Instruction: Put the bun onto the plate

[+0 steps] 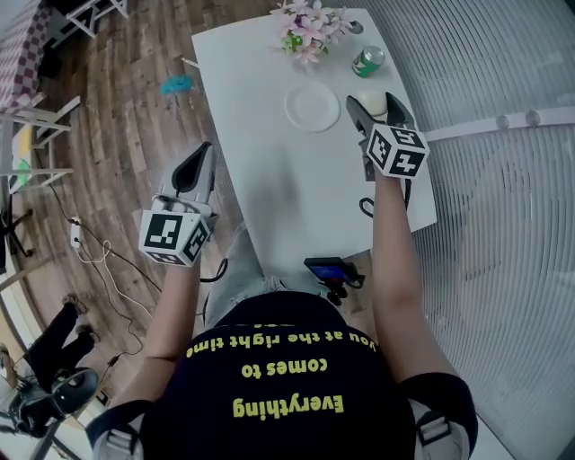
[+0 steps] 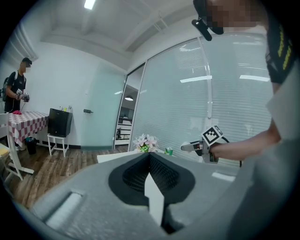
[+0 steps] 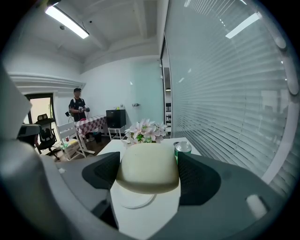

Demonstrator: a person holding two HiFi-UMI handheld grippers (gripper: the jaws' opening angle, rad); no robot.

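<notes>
Closest in, the left tongs [image 1: 204,154] hang off the left side of the white tabletop [image 1: 269,189], out over the wooden floor [image 1: 135,99]. In the left gripper view the left tongs [image 2: 150,164] are pressed together with nothing in them. At the tabletop's near edge sits a small dark device [image 1: 328,268]. Further up on the right are the right tongs [image 1: 375,108], and they've got the bun [image 1: 370,101]. The right gripper view shows it plainly: the pale, rounded bun [image 3: 147,171] is wedged between the two dark pads, right tongs [image 3: 149,180] clamped on either side of it. It is over the tabletop, just to the right of the plate [image 1: 312,108] and not on it. From the right gripper's camera the plate [image 3: 133,200] peeks out below the bun, white and bare. Beyond the bun a green can [image 1: 367,61] stands near the right edge, and the same can [image 3: 182,148] pokes up beside the bun's right shoulder. At the far end there is a bunch of pink and white flowers [image 1: 308,25]. Way back in the room, a person [image 3: 77,107] stands by a table with a checked cloth [image 3: 91,123].
</notes>
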